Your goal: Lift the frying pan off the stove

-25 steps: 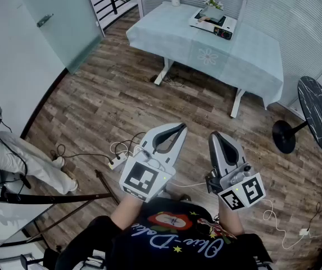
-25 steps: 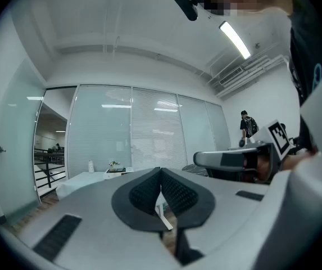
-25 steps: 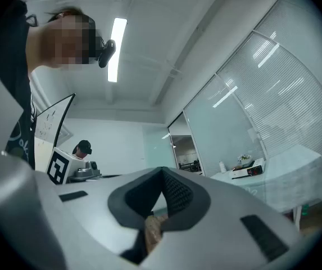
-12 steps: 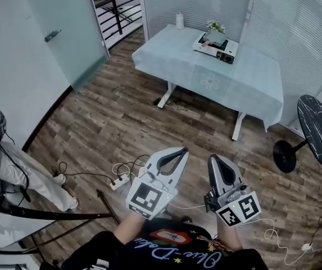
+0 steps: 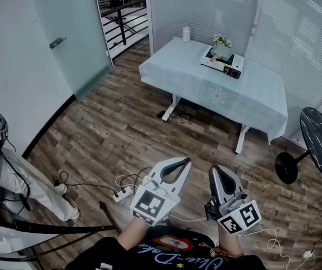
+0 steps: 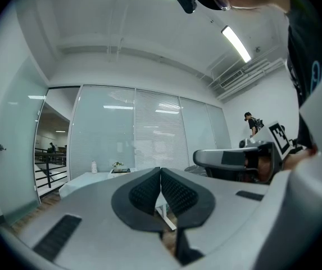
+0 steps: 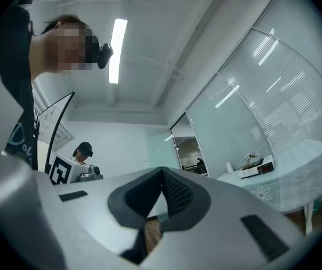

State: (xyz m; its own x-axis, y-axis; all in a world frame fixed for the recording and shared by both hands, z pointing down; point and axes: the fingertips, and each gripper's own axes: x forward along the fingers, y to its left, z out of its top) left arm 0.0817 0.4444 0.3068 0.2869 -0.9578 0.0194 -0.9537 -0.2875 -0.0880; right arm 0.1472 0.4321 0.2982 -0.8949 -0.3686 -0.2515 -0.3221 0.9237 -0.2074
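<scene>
Head view places the stove [image 5: 223,63] well away from you, on the cloth-covered table [image 5: 250,94] at the far side of the room. It is a white unit with a dark top, and it is too small to tell whether the frying pan sits on it. A small plant [image 5: 222,40] stands just behind the stove, and a white bottle [image 5: 186,34] stands near the table's back corner. A round black side table [image 5: 321,125] is to the right. You hold your left gripper [image 5: 186,161] and right gripper [image 5: 216,169] side by side close to your chest, over the wood floor [image 5: 110,122]. Each has its fingers pressed together with nothing between them. A power strip [image 5: 121,194] lies just left of the left gripper, and another person [image 5: 14,173] stands at the left edge.
</scene>
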